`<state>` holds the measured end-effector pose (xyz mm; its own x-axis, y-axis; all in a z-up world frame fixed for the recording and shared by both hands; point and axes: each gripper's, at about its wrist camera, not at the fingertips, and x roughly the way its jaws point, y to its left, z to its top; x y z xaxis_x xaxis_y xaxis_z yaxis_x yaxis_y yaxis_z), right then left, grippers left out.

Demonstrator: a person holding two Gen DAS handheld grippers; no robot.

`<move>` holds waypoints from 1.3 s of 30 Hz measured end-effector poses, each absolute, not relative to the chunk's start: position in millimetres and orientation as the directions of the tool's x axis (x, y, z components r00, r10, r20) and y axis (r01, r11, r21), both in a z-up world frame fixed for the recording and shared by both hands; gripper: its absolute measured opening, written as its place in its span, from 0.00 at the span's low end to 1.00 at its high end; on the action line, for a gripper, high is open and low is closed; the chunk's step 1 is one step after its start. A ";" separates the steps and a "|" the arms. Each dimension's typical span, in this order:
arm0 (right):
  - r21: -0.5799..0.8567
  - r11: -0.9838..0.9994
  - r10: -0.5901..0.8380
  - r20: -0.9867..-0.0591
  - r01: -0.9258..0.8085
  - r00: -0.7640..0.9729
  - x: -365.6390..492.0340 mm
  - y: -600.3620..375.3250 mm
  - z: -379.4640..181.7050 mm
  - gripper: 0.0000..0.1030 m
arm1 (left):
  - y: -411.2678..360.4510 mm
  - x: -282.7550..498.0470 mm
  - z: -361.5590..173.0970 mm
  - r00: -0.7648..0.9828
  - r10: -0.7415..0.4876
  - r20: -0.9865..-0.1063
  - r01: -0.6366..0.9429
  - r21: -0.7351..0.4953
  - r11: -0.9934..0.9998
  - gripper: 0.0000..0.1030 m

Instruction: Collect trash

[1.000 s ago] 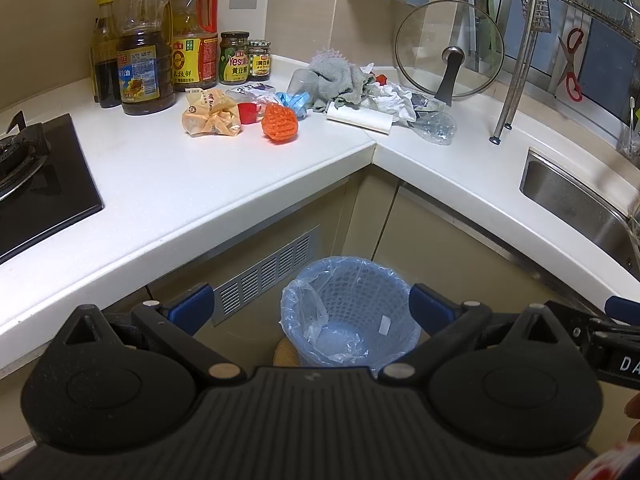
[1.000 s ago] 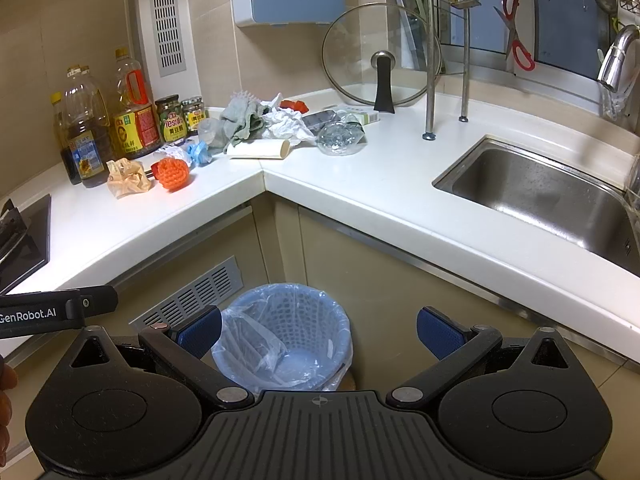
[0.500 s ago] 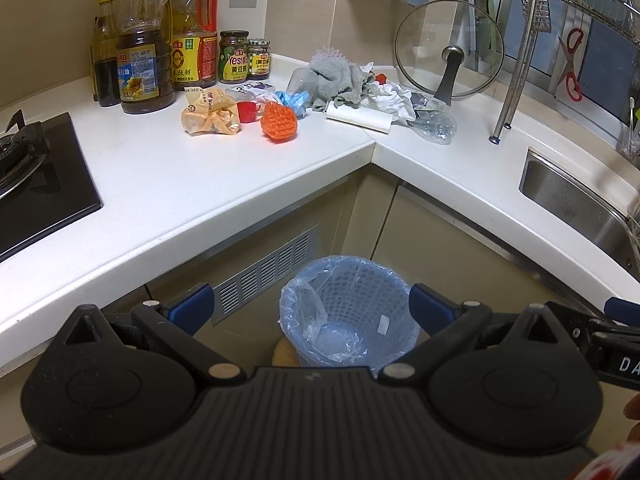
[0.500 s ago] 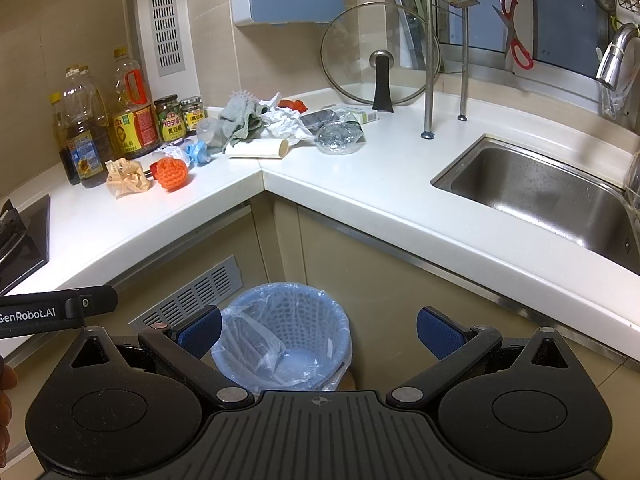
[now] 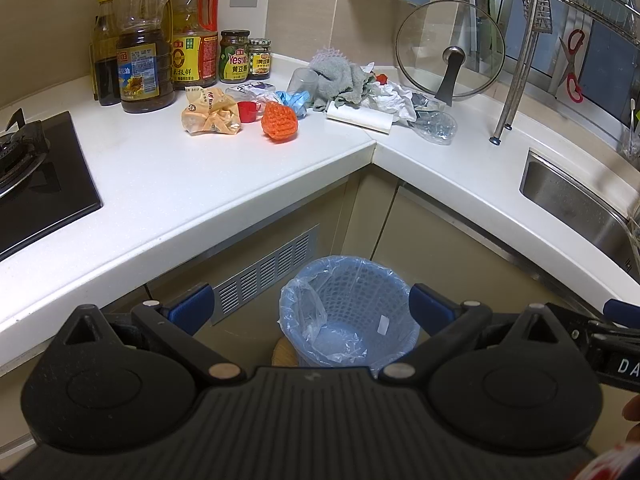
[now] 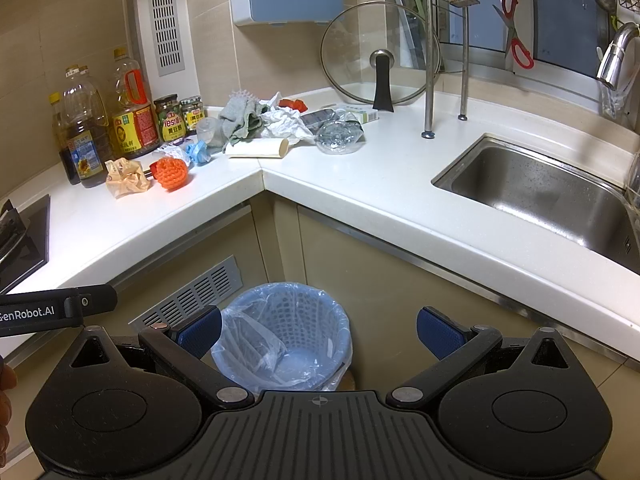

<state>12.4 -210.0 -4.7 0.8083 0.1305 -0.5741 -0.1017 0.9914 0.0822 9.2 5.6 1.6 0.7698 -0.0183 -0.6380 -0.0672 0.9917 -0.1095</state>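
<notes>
1. Left gripper (image 5: 310, 307): blue-padded fingers spread wide, holding nothing, poised above the trash bin (image 5: 349, 314).
2. Right gripper (image 6: 318, 332): fingers likewise spread apart, empty, over the same blue mesh bin lined with a clear bag, standing on the floor in the cabinet corner.
3. Trash heaped on the white countertop (image 5: 200, 184) at its corner: crumpled printed wrapper (image 5: 210, 114), orange mesh ball (image 5: 280, 122), small red cup (image 5: 248, 111), blue wad (image 5: 295, 100), grey cloth (image 5: 336, 80), white crumpled paper (image 6: 286, 122), paper roll (image 6: 256, 147), crushed clear plastic (image 6: 338, 136).
4. Readable writing: "Yes!" on a green-labelled jar (image 5: 234, 56); "GenRobot.AI" on the left gripper's side, seen from the right wrist view; "DA" at the left view's right edge.
5. Oil bottles (image 5: 146, 44) behind the wrapper, Chinese labels too small to read.
</notes>
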 end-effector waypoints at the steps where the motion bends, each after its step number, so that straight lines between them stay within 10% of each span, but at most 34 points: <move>1: 0.082 0.991 0.131 -0.574 -0.102 0.808 12.1 -209.7 -5.6 1.00 | 5.6 9.0 1.6 0.770 -0.017 -0.638 -0.068 -0.109 0.992 1.00; 39: 0.169 0.955 0.296 -0.501 -0.244 0.813 108.6 -246.8 12.9 1.00 | 17.6 80.0 28.7 0.817 0.060 -0.573 -0.208 -0.196 0.958 1.00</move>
